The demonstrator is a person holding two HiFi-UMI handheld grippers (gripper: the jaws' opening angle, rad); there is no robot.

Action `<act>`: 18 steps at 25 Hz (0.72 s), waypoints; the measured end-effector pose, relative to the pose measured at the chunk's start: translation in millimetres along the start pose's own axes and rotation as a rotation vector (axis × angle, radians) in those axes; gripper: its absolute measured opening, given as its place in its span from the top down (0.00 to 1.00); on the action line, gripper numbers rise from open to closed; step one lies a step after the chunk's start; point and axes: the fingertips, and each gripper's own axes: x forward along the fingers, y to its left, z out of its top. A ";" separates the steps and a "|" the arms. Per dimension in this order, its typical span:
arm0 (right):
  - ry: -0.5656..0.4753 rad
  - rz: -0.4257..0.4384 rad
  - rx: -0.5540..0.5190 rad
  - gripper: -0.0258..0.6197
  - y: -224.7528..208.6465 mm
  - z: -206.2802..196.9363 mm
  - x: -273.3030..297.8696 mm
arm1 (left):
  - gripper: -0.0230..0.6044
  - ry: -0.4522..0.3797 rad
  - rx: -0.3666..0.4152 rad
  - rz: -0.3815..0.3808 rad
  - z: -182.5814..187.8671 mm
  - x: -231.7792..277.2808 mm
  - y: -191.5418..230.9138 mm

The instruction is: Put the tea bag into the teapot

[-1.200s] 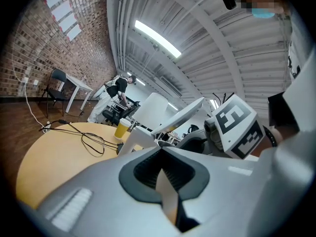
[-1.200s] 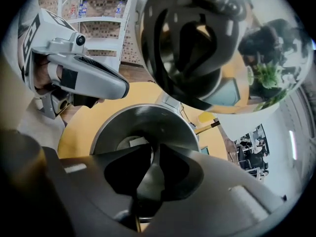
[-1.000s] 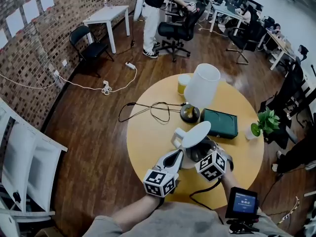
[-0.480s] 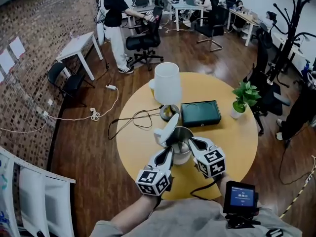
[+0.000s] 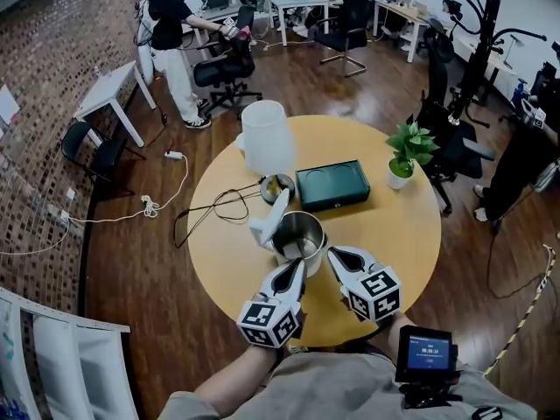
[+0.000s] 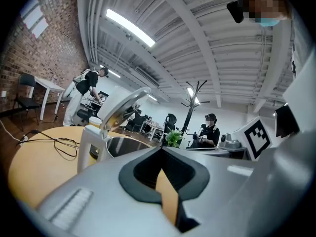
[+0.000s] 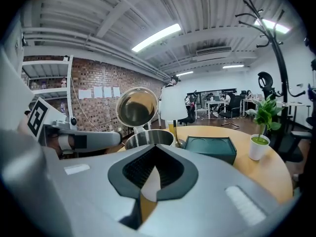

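The round yellow desk (image 5: 420, 234) carries a white-shaded lamp (image 5: 265, 136) at its far left, a dark green box (image 5: 332, 185) near the middle, a potted plant (image 5: 404, 147) to the far right, and the steel teapot (image 5: 300, 233) on the near side. The teapot's lid (image 5: 278, 210) is tipped up to the left and its mouth faces upward. Both tools hang just on the near side of the pot. The left gripper (image 5: 296, 274) is close to the near rim and the right gripper (image 5: 335, 256) is just right of it, and neither visibly touches the pot. To do this step well, I would keep the lid tipped clear and bring the bag over the middle of the mouth. It should be let go low inside so it cannot catch on the rim or slip out onto the desk, and I would check the drop before pulling away. The left fingers (image 6: 98, 191) are closed to a thin slit with nothing gripped, and only the desk colour shows through. The right fingers (image 7: 212, 191) are likewise pressed together. A pale sliver shows in their slit, too small to say whether it is a tag or only background. I cannot pick out the tea bag with certainty. A pale patch (image 5: 308, 248) low on the pot's near inner side may be it, which would suggest the drop is already made.
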 end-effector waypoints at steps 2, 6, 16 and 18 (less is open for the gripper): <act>0.011 -0.005 0.010 0.95 0.9 -7.1 -13.1 | 0.96 0.011 -0.015 -0.006 -7.9 0.0 -8.9; 0.016 0.017 0.013 0.95 2.5 -17.8 -36.1 | 0.96 0.017 -0.018 -0.001 -19.1 -3.1 -33.5; -0.045 0.143 0.003 0.95 -16.3 -42.2 -120.1 | 0.96 -0.011 0.003 0.064 -61.3 3.6 -132.1; -0.046 0.162 0.004 0.95 -21.7 -50.9 -141.4 | 0.96 -0.012 -0.001 0.074 -73.1 3.3 -155.7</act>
